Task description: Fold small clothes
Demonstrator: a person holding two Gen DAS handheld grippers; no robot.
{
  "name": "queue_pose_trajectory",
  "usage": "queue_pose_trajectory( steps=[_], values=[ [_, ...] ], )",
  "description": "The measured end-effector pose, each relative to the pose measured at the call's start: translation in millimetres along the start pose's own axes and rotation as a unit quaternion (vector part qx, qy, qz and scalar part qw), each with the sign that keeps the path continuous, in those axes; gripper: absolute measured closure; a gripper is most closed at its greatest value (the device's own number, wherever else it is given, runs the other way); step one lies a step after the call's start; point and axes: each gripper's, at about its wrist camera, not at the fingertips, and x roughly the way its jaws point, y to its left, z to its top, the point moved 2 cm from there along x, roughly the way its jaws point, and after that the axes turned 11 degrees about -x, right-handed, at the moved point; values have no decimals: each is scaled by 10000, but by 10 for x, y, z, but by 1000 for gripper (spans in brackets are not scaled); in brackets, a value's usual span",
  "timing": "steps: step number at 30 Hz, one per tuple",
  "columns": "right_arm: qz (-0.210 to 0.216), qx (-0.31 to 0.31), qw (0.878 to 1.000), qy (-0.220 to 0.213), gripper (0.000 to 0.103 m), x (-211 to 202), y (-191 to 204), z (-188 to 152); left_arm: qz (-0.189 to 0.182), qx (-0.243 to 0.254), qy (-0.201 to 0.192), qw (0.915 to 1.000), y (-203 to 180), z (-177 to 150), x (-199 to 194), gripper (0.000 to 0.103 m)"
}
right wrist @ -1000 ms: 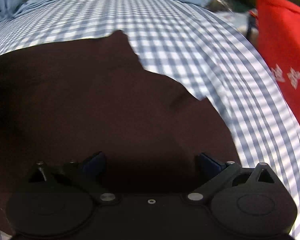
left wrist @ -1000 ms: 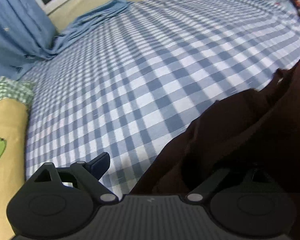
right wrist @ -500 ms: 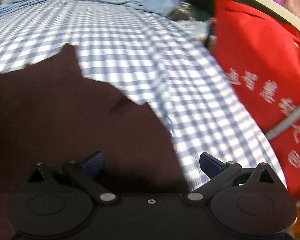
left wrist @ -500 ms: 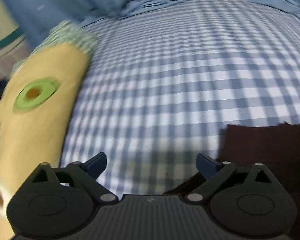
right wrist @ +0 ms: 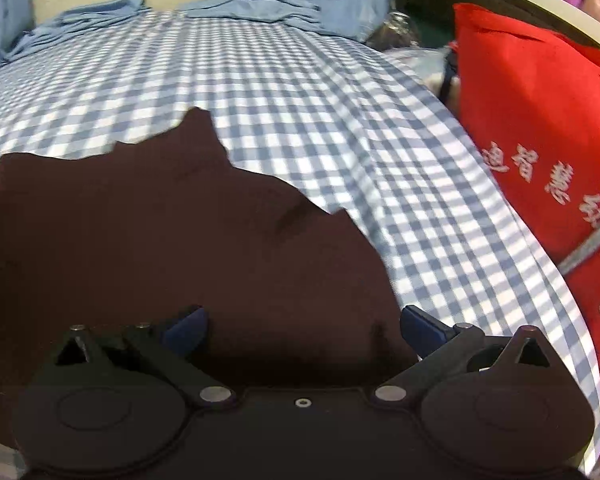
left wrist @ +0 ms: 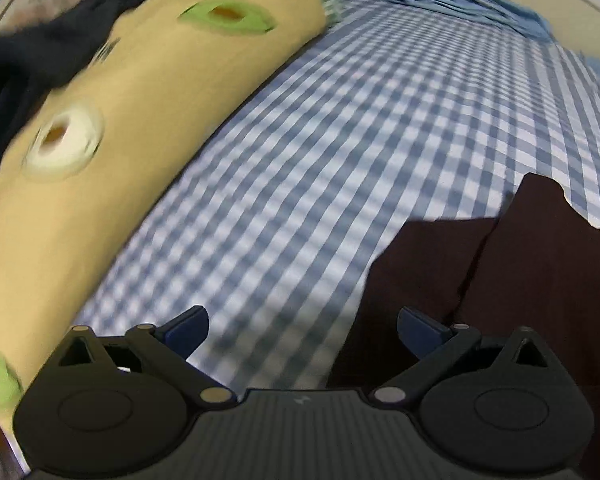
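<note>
A dark maroon garment (right wrist: pixel 172 240) lies flat on the blue-and-white checked bedsheet (right wrist: pixel 292 92). In the left wrist view its left edge (left wrist: pixel 512 264) shows at the lower right, with a fold line across it. My left gripper (left wrist: pixel 302 330) is open and empty, over the sheet at the garment's left edge. My right gripper (right wrist: pixel 302 328) is open and empty, low over the garment's near right part.
A yellow avocado-print pillow (left wrist: pixel 112 152) lies along the left, with dark clothing (left wrist: pixel 28 60) on it. A red bag (right wrist: pixel 540 168) stands off the bed's right edge. Crumpled blue fabric (right wrist: pixel 252 4) lies at the far end of the sheet.
My left gripper has let go of the garment, opened and swung left toward the pillow. The garment now lies flat. My right gripper stayed open and the view turned slightly right.
</note>
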Motion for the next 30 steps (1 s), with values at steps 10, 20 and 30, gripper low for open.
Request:
queue_pose_trajectory(
  steps=[10,20,30],
  values=[
    [1005,-981,9888,-501,1,-261,628,283,37,-947,248,9952,713,-626,-226,1],
    [2040,-1471,9660,-597,1,-478,1291,225,109,-1389,326,9897,959,-911,-445,1],
    [2514,-1437,9571,-141,1,-452,1552,122,142,-1350,301,9903,910,-1019,-574,1]
  ],
)
